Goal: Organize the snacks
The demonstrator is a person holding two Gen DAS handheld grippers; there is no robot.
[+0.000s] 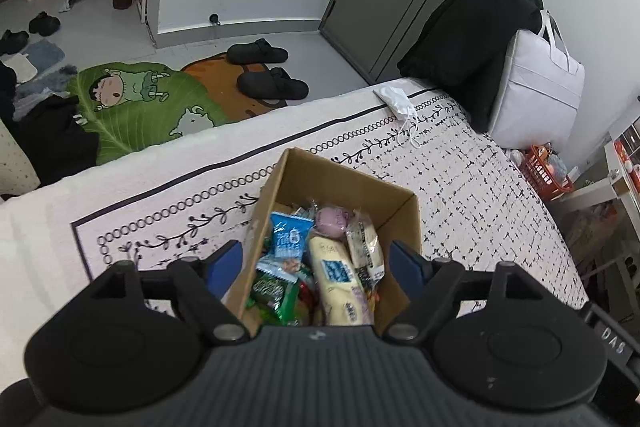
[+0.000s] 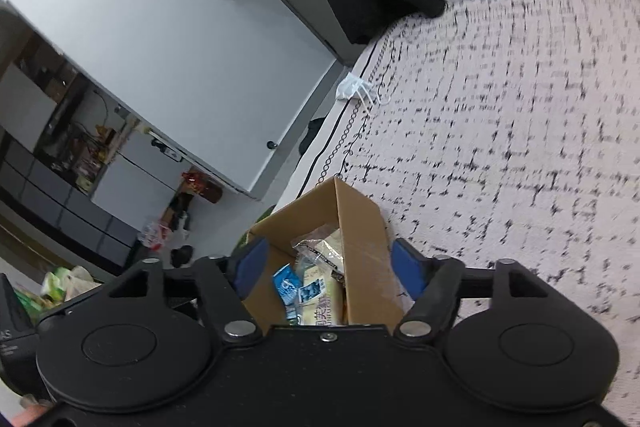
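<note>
An open cardboard box (image 1: 340, 179) stands on the patterned bed cover (image 1: 480, 195). Inside lie several snack packets: a blue one (image 1: 289, 237), a pale yellow one (image 1: 336, 275), a green one (image 1: 276, 291) and a pink round one (image 1: 334, 221). My left gripper (image 1: 316, 263) hovers over the box, open, its blue pads wide apart with nothing pressed between them. In the right wrist view the same box (image 2: 360, 227) shows the blue packet (image 2: 286, 283) and the yellow packet (image 2: 320, 297). My right gripper (image 2: 329, 267) is also open above it, straddling the box's right wall.
A white face mask (image 1: 394, 99) lies near the bed's far edge. A black jacket (image 1: 472, 43) and a white bag (image 1: 536, 87) sit at the bed's far right corner. An orange basket (image 1: 544, 171) stands beside the bed. Black slippers (image 1: 260, 51) are on the floor.
</note>
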